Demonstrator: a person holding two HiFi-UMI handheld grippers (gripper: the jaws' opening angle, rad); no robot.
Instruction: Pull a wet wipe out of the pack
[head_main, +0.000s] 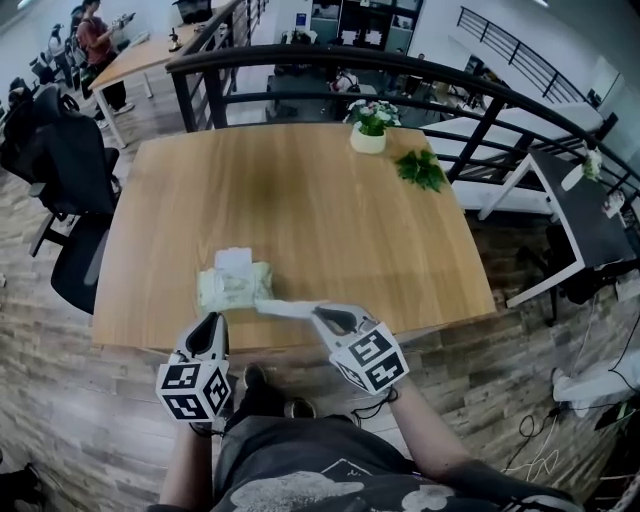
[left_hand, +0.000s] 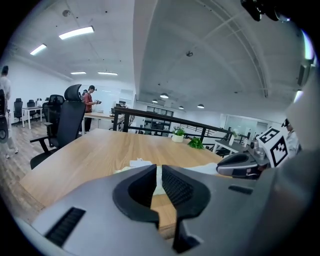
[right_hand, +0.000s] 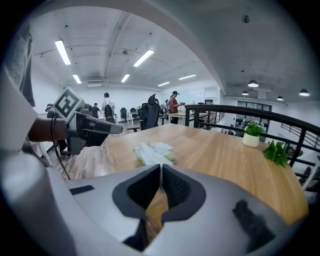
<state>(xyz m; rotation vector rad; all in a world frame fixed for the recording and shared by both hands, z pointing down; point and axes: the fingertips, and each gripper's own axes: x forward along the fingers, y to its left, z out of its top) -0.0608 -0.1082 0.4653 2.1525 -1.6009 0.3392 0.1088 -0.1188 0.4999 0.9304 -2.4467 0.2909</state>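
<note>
The pale green wet wipe pack (head_main: 235, 285) lies near the front edge of the wooden table (head_main: 330, 210), its white flap up. A white wipe (head_main: 288, 308) stretches from the pack rightwards to my right gripper (head_main: 318, 314), which is shut on its end. In the right gripper view the wipe (right_hand: 148, 156) runs from the pack (right_hand: 160, 148) to the closed jaw tips of the right gripper (right_hand: 161, 167). My left gripper (head_main: 213, 320) hovers just in front of the pack, shut with nothing in it. In the left gripper view its jaws (left_hand: 159, 169) meet, with the wipe (left_hand: 202, 168) behind them.
A white pot with a flowering plant (head_main: 368, 135) and a loose green sprig (head_main: 421, 168) sit at the table's far right. A black railing (head_main: 400, 70) runs behind the table. A black office chair (head_main: 70, 190) stands at its left side.
</note>
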